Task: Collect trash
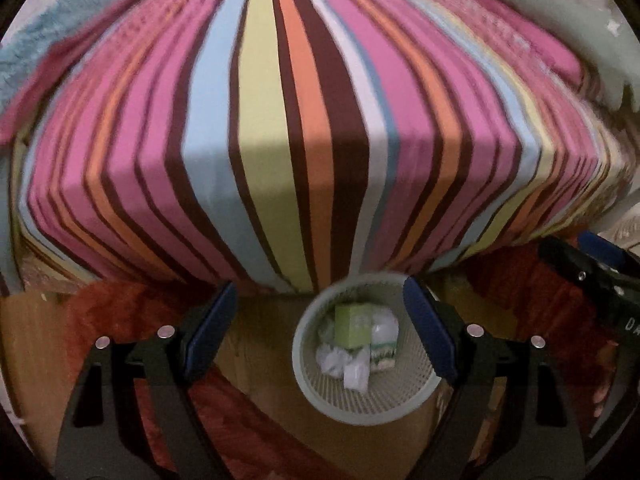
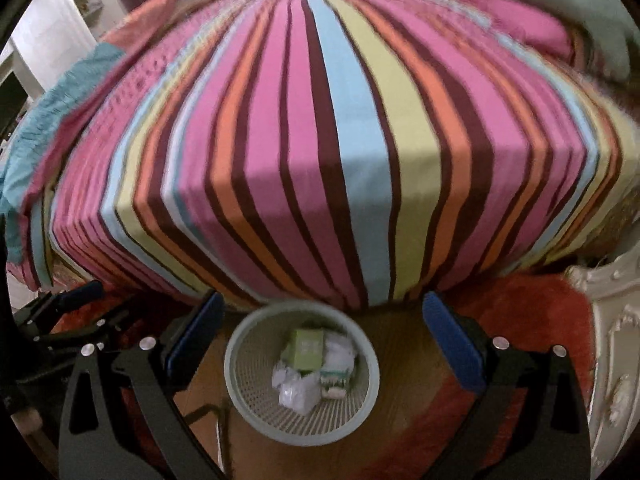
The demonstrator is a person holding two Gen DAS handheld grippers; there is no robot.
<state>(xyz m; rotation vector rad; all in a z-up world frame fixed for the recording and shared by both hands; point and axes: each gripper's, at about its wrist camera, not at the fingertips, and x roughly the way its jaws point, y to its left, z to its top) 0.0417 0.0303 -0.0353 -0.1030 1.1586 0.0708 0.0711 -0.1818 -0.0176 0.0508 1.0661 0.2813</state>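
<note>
A pale green mesh wastebasket (image 1: 316,390) (image 2: 244,396) stands on the wooden floor at the foot of a bed. Inside it lie a light green box (image 1: 352,326) (image 2: 306,350), crumpled white paper (image 1: 340,362) (image 2: 296,390) and a green-and-white packet (image 1: 383,356) (image 2: 338,380). My left gripper (image 1: 320,328) hangs high above the basket, open, with nothing between its blue pads (image 1: 210,328). My right gripper (image 2: 324,344) is also open and empty above the basket. Each gripper shows at the edge of the other's view: the right gripper (image 1: 592,264) and the left gripper (image 2: 72,300).
A bed with a striped cover (image 1: 304,120) (image 2: 320,140) fills the upper part of both views. A red rug (image 1: 120,312) (image 2: 528,312) lies beside the basket. An ornate cream furniture piece (image 2: 612,352) stands at the right. A blue towel (image 1: 52,40) lies on the bed's left.
</note>
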